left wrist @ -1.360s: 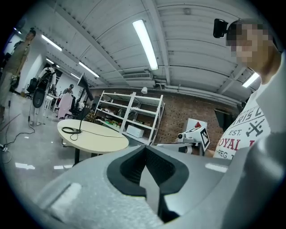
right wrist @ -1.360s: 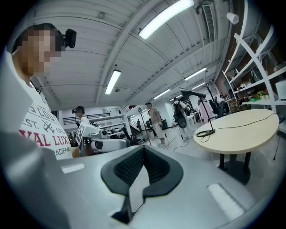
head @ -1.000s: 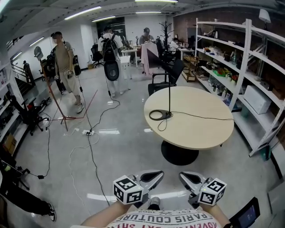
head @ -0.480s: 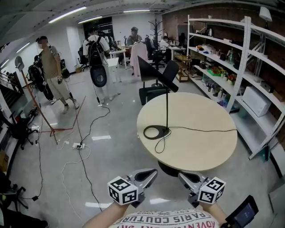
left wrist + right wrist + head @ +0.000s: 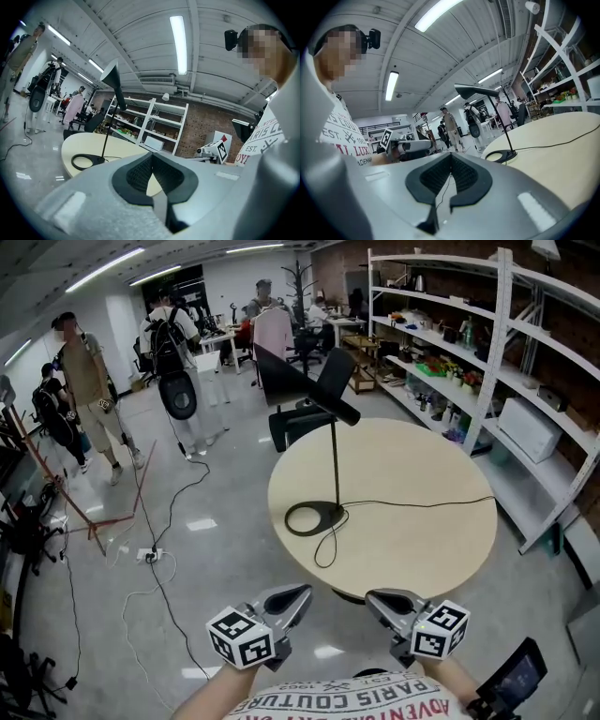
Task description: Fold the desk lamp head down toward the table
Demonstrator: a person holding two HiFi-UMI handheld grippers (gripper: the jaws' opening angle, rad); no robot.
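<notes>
While the person has been walking toward it, the round beige table (image 5: 422, 540) has been brought from the far middle of the head view to just ahead of both grippers, so the approach is judged nearly done and the fold itself not yet begun.

The black desk lamp with a ring base and thin stem (image 5: 335, 510) stands by the table's left edge, well apart from both tools. Its long flat black head (image 5: 309, 387) is still carried high on the stem, roughly level in the right gripper view and nowhere near the tabletop. A thin black cord (image 5: 422, 503) runs from the base across to the right edge.

The left gripper (image 5: 302, 593) and the right gripper (image 5: 373, 597) are held low before the person's chest, short of the table's near edge. In each gripper's own view the ribbed pads are seen pressed together with nothing between them.

Before the head can be taken, at least one pair of jaws would have to be parted. Where the head hinges on the stem cannot be made out at this range; it appears to sit at the stem's top.
</notes>
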